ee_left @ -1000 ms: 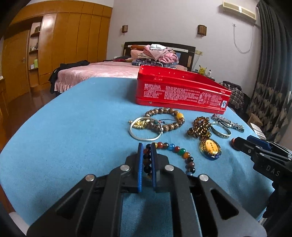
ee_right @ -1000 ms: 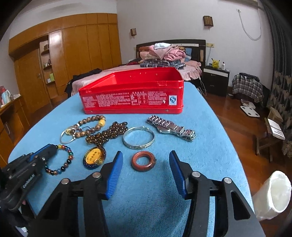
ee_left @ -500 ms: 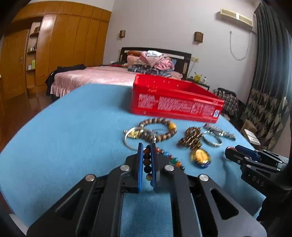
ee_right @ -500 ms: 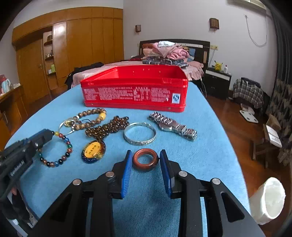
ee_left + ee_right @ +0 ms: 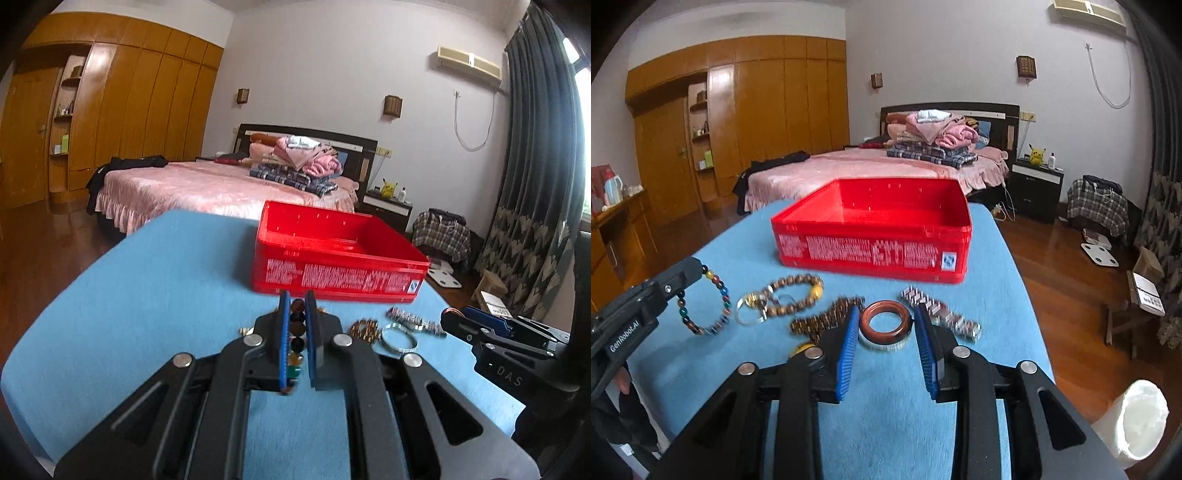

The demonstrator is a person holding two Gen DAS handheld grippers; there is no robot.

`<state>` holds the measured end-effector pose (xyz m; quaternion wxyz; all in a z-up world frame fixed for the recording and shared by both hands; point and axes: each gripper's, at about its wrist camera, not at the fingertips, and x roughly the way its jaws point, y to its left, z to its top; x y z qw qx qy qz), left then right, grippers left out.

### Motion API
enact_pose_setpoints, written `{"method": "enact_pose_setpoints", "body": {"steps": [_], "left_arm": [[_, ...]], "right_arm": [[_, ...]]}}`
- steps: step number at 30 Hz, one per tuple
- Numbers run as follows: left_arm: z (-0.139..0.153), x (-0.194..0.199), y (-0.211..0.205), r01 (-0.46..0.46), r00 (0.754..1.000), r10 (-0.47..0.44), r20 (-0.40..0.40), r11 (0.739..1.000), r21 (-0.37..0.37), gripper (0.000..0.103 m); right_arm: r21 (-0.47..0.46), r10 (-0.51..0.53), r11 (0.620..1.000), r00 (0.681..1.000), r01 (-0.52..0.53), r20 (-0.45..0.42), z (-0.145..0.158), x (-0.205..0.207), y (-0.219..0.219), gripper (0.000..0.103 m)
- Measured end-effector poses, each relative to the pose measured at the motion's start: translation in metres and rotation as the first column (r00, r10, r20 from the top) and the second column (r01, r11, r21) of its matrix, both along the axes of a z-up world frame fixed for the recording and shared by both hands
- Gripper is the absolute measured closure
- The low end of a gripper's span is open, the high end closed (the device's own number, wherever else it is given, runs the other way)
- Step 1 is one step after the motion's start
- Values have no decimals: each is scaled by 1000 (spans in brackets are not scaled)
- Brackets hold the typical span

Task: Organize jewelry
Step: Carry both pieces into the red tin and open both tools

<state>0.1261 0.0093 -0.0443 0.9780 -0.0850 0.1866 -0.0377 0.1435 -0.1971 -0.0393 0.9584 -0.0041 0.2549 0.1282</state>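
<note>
Left gripper [image 5: 296, 314] is clamped on the multicoloured bead bracelet [image 5: 713, 299], held clear of the blue table [image 5: 147, 295] toward its left edge; the hanging loop could be snagged on the near wall of the red box [image 5: 875, 254] or slipped from so narrow a pinch. Right gripper [image 5: 886, 332] is closed on the reddish-brown ring [image 5: 885, 324], raised above the silver bangle [image 5: 882, 345] and beside the metal watch [image 5: 942, 314]; held only across its smooth rim, the ring could be squeezed out and dropped short of the box.

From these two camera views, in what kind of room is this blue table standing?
Most likely a home bedroom: a bed with a pink cover, a wooden wardrobe wall and a dark nightstand stand behind the blue-covered table with the red box.
</note>
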Motion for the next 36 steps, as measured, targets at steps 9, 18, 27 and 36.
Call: {"method": "enact_pose_setpoints", "body": {"steps": [9, 18, 27, 36], "left_arm": [[29, 31, -5, -1, 998, 3, 63, 1000, -17, 97], [58, 81, -15, 15, 992, -10, 127, 999, -44, 97], [65, 134, -24, 29, 991, -24, 132, 999, -34, 97], [41, 167, -24, 21, 999, -20, 35, 1000, -14, 96]], "right_arm": [[19, -6, 1000, 998, 5, 69, 31, 34, 2, 72], [23, -1, 1000, 995, -1, 97, 49, 87, 8, 72], [31, -12, 999, 997, 10, 73, 40, 132, 6, 72], [42, -27, 999, 999, 25, 36, 19, 154, 8, 72]]}}
